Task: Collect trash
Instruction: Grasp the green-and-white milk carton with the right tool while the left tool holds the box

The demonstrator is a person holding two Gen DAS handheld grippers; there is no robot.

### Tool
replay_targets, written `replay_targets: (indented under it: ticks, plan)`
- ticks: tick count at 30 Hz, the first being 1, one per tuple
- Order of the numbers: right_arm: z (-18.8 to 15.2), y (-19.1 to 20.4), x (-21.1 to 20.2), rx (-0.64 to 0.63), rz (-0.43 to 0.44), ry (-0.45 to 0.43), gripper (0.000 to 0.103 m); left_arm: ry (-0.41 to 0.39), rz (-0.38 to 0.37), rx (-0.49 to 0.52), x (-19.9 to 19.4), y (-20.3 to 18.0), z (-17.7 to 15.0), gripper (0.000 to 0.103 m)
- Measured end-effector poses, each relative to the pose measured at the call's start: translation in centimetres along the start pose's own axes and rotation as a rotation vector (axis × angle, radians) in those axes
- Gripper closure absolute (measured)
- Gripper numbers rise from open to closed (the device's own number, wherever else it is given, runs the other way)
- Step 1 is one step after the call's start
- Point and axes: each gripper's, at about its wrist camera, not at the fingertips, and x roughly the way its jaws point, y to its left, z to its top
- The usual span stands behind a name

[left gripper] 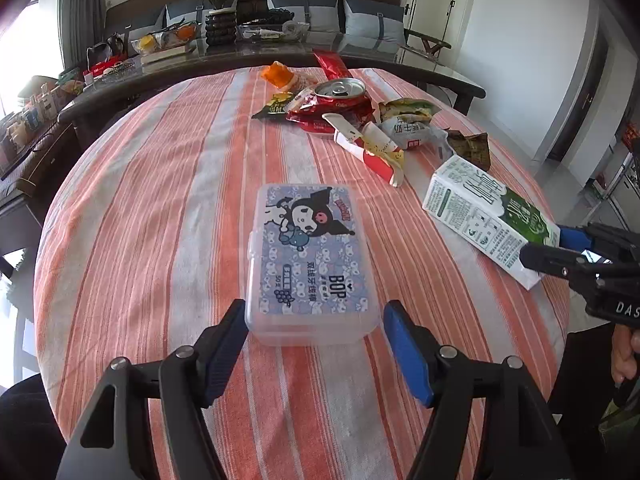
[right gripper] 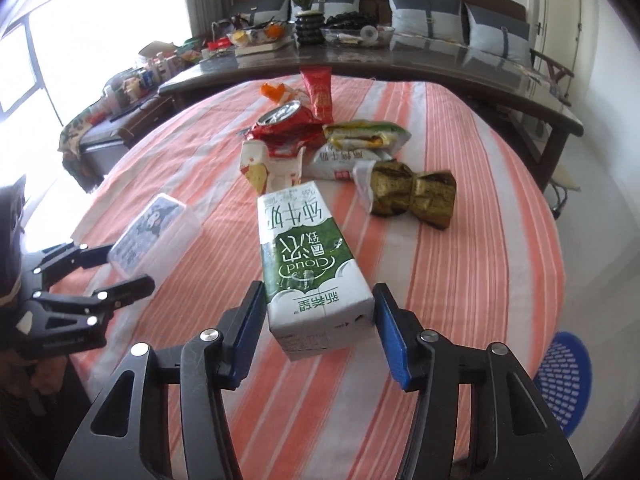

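Observation:
A clear plastic box (left gripper: 310, 264) with a cartoon label lies on the striped tablecloth (left gripper: 160, 200). My left gripper (left gripper: 316, 320) is open, its fingers either side of the box's near end, not touching. A green and white milk carton (right gripper: 310, 268) lies flat; it also shows in the left wrist view (left gripper: 486, 210). My right gripper (right gripper: 318, 312) is open around the carton's near end. Beyond lies a pile of trash: a crushed red can (left gripper: 340, 90), snack wrappers (right gripper: 366, 134), a red and white paper box (left gripper: 372, 148) and a brown crumpled wrapper (right gripper: 412, 192).
A dark long table (right gripper: 400, 64) with a plant, fruit bowl and clutter stands behind, then a sofa with cushions. A blue perforated basket (right gripper: 566, 376) sits on the floor at the right. The left gripper also shows in the right wrist view (right gripper: 116, 276).

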Motion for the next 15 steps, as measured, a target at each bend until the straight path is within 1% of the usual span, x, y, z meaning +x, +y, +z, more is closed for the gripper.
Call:
replay_targets:
  ticks: [3, 6, 7, 8, 9, 10, 12, 15]
  plan:
    - [-1.9, 0.2, 0.1, 0.009, 0.019, 0.07, 0.048, 0.009, -0.005, -0.001, 0.0, 0.1, -0.3, 0.032]
    - [-2.6, 0.2, -0.3, 0.023, 0.041, 0.087, 0.049, 0.013, -0.032, -0.008, -0.5, 0.2, -0.1, 0.03]
    - [-2.5, 0.0, -0.4, 0.03, 0.053, 0.086, 0.041, 0.012, -0.041, -0.009, -0.7, 0.2, 0.0, 0.029]
    - [-2.3, -0.1, -0.6, 0.034, 0.061, 0.084, 0.037, 0.01, -0.048, -0.006, -1.0, 0.2, 0.1, 0.028]
    - [-1.9, -0.2, -0.8, 0.029, 0.059, 0.079, 0.028, 0.007, -0.052, -0.001, -1.2, 0.1, 0.2, 0.028]
    - [-1.5, -0.1, -1.0, 0.018, 0.048, 0.075, 0.025, 0.009, -0.052, 0.008, -1.3, 0.1, 0.4, 0.028]
    - [-0.5, 0.2, -1.0, -0.017, 0.033, 0.08, 0.022, 0.016, -0.041, 0.03, -1.2, -0.1, 1.0, 0.028]
    - [1.0, 0.2, 0.1, -0.045, 0.053, 0.143, 0.02, 0.051, -0.016, 0.075, -0.7, -0.7, 1.9, 0.028]
